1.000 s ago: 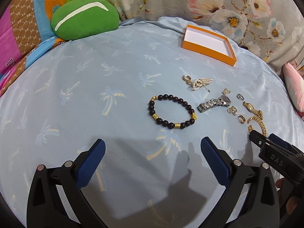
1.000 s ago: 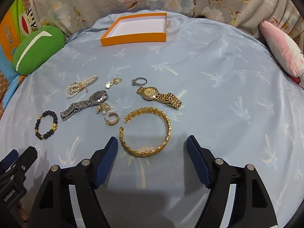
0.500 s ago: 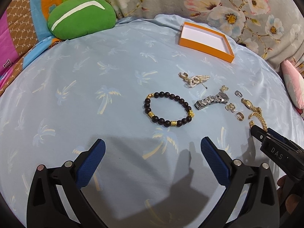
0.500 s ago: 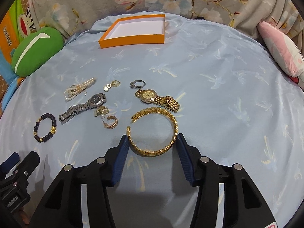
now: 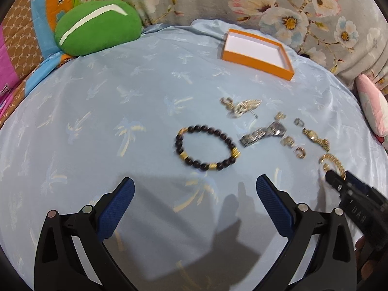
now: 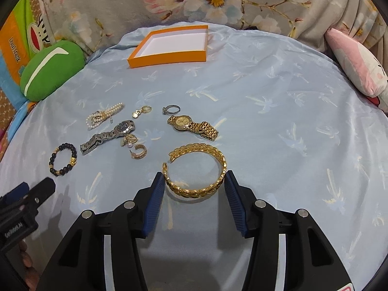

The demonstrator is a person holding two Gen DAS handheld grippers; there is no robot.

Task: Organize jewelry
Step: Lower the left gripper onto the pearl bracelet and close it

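Jewelry lies on a light blue cloth. My right gripper (image 6: 194, 181) has closed onto the gold cuff bangle (image 6: 196, 168), both pads touching its near sides. Behind it lie a gold watch (image 6: 192, 125), a silver ring (image 6: 171, 108), a silver watch (image 6: 108, 134), a pearl piece (image 6: 104, 116), gold earrings (image 6: 139, 151) and a black bead bracelet (image 6: 63, 156). My left gripper (image 5: 194, 191) is open and empty, in front of the bead bracelet (image 5: 206, 148). An empty orange box (image 6: 169, 46) stands at the far edge; it also shows in the left wrist view (image 5: 257, 53).
A green cushion (image 6: 48, 70) lies at the back left and a pink soft toy (image 6: 356, 65) at the right edge. Floral fabric (image 6: 218, 2) rises behind the cloth. The right gripper's body (image 5: 356, 203) shows at the right of the left wrist view.
My right gripper has moved forward and its jaws have closed from wide open onto the gold bangle. My left gripper has drifted slightly back and stayed open.
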